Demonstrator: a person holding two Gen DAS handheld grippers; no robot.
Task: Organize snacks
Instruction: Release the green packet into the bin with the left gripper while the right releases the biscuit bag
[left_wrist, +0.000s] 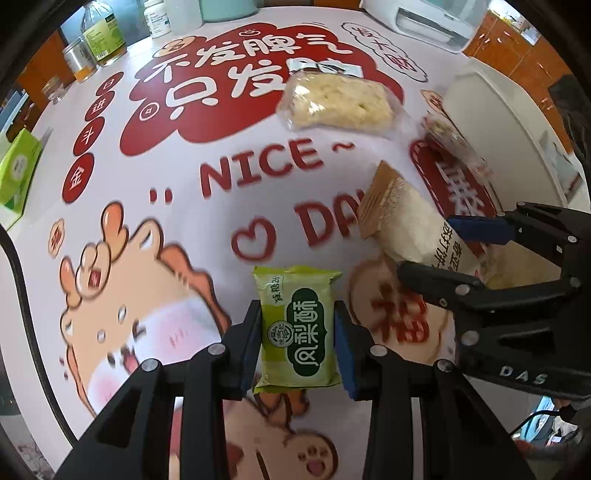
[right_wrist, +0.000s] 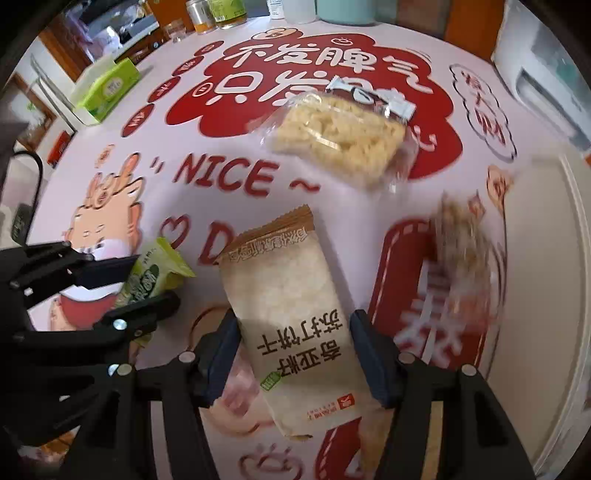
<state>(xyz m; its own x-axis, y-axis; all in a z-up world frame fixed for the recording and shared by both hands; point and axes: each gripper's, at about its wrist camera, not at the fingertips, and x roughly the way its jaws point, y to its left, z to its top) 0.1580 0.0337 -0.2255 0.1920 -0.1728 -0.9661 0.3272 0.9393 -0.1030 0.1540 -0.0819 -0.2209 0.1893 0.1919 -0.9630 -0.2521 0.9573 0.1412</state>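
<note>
My left gripper (left_wrist: 297, 326) is shut on a green pineapple-cake packet (left_wrist: 298, 328), held above the printed tablecloth; it also shows in the right wrist view (right_wrist: 155, 273). My right gripper (right_wrist: 293, 350) is shut on a long white soda-cracker packet (right_wrist: 288, 306) with a brown top edge, which also shows in the left wrist view (left_wrist: 410, 225). A clear-wrapped puffed rice cake (left_wrist: 334, 103) lies farther back on the cloth (right_wrist: 336, 136). A blurred clear-wrapped snack (right_wrist: 461, 251) is at the right beside a white tray (right_wrist: 543, 258).
Bottles and jars (left_wrist: 99, 37) stand along the far left edge, with a green tissue box (left_wrist: 16, 173) at the left. A small white-and-brown sachet (right_wrist: 373, 96) lies behind the rice cake. A white appliance (left_wrist: 439, 22) sits at the far right.
</note>
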